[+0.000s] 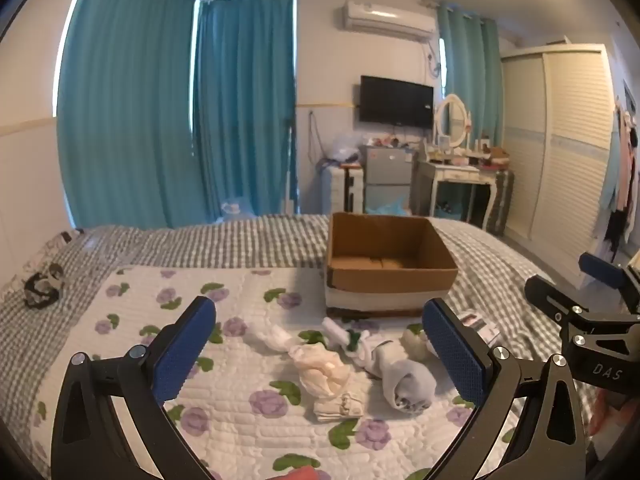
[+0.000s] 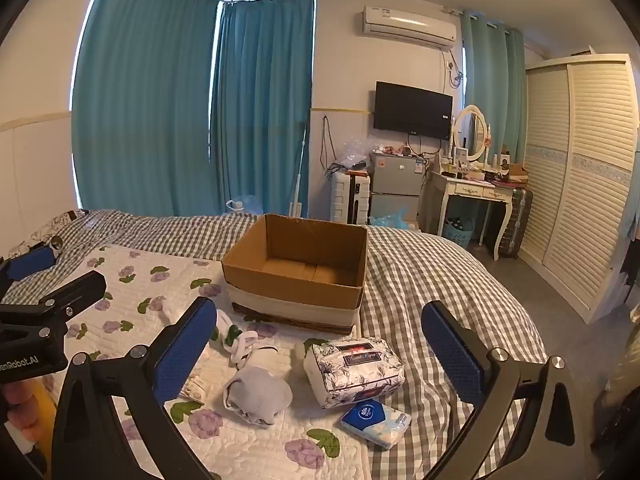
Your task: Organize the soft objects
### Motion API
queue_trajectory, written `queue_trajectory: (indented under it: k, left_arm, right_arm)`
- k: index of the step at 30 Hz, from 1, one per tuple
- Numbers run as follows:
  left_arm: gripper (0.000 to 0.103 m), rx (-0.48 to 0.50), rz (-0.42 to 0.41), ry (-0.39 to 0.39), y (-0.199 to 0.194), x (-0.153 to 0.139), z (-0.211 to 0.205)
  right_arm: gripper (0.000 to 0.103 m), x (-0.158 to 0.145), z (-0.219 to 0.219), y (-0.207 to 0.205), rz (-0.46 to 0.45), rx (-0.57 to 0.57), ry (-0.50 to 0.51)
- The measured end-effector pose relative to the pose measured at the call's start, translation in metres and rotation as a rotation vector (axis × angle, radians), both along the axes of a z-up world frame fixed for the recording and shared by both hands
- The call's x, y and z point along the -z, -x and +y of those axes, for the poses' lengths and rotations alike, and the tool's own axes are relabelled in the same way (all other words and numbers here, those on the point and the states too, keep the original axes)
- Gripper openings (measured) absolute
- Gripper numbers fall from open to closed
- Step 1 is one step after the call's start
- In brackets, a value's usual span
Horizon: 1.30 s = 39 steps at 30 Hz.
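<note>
An open cardboard box [image 1: 390, 276] [image 2: 296, 276] stands empty on the bed. In front of it, on the floral quilt, lie several rolled socks: a grey roll [image 1: 408, 384] [image 2: 258, 392], a cream one [image 1: 320, 370], a white-and-green one [image 1: 348, 338] [image 2: 236, 338] and a small white fold [image 1: 340, 406]. A floral tissue pack [image 2: 354, 372] and a small blue tissue packet [image 2: 376, 422] lie to the right. My left gripper [image 1: 320, 360] hovers open over the socks, holding nothing. My right gripper [image 2: 320, 360] hangs open above the grey roll and tissue pack, also holding nothing.
The floral quilt [image 1: 224, 416] covers part of a grey checked bedspread [image 2: 432, 280]. A dark bundle [image 1: 42, 286] lies far left on the bed. Beyond the bed stand teal curtains, a small fridge [image 2: 396, 188], a dressing table [image 2: 476, 192] and a louvred wardrobe [image 2: 580, 184].
</note>
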State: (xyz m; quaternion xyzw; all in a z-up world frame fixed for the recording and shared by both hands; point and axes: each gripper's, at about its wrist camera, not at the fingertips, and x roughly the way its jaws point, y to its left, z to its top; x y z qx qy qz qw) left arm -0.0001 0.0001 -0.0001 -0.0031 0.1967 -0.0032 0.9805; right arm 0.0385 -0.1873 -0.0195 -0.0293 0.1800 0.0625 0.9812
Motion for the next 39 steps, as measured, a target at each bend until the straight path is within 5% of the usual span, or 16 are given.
queue_trajectory:
  k: [39]
  left_arm:
    - [0.103, -0.001, 0.000, -0.008, -0.0002, 0.0005, -0.0030]
  right_arm:
    - [0.103, -0.0008, -0.0026, -0.0001, -0.001, -0.003, -0.013]
